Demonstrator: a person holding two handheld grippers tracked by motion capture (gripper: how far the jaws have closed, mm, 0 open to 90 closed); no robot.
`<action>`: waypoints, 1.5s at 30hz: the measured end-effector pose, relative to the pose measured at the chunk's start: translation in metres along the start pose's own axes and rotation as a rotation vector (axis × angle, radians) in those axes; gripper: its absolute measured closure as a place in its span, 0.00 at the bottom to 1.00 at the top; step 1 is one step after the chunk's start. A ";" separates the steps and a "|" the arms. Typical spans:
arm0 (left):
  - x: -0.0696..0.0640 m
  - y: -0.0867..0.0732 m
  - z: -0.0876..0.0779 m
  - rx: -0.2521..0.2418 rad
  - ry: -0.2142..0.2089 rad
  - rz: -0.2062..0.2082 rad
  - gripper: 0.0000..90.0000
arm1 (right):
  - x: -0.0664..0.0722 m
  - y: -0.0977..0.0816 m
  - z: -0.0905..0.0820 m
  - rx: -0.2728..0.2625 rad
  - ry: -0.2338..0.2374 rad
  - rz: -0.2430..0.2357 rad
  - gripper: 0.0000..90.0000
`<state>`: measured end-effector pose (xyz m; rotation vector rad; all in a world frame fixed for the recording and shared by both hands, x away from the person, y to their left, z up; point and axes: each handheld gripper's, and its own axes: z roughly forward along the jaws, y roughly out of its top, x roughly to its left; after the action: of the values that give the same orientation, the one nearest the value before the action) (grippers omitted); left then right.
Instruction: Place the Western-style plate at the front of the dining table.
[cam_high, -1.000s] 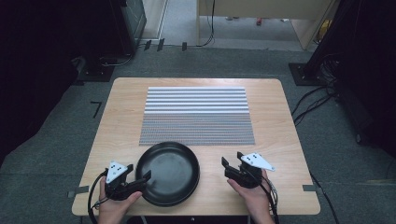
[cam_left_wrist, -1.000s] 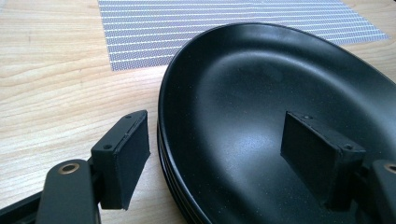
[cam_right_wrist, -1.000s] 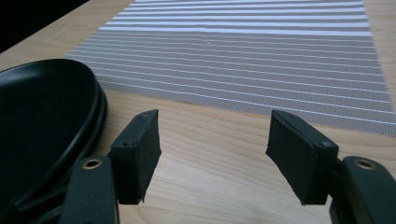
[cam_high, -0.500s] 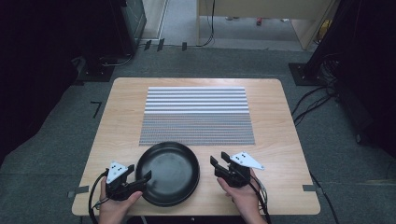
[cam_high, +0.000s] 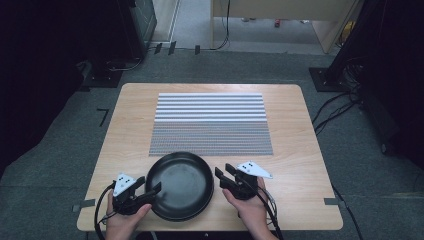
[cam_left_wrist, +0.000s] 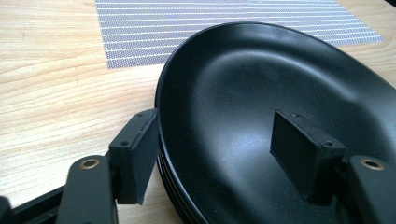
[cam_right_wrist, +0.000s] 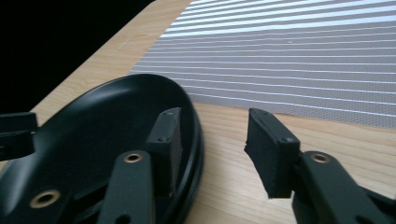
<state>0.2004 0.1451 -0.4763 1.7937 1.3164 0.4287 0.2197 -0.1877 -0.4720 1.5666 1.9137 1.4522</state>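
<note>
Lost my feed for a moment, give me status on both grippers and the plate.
Left gripper open, straddling black plate rim. Right gripper open, straddling opposite rim. Plate flat on table, near striped mat. Nothing obstructing.

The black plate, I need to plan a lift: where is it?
In the high view the black plate sits at the table's near edge, between both open grippers, just before the striped mat.

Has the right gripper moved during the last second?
Yes. In the high view the right gripper has gone left toward the black plate, judged against the striped mat; its open jaws now straddle the plate's rim.
</note>
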 end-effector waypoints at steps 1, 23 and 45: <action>0.000 0.000 0.000 0.000 0.000 -0.001 0.38 | 0.002 0.000 0.001 0.001 0.005 0.004 0.63; 0.013 -0.004 0.004 0.042 0.064 -0.040 0.62 | 0.004 -0.010 0.023 0.118 0.010 0.088 0.81; 0.006 -0.007 0.010 0.073 0.059 -0.031 0.59 | -0.001 -0.018 0.025 0.142 0.064 0.178 0.86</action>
<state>0.2055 0.1470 -0.4888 1.8301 1.4156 0.4248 0.2276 -0.1745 -0.4981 1.8169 1.9966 1.4807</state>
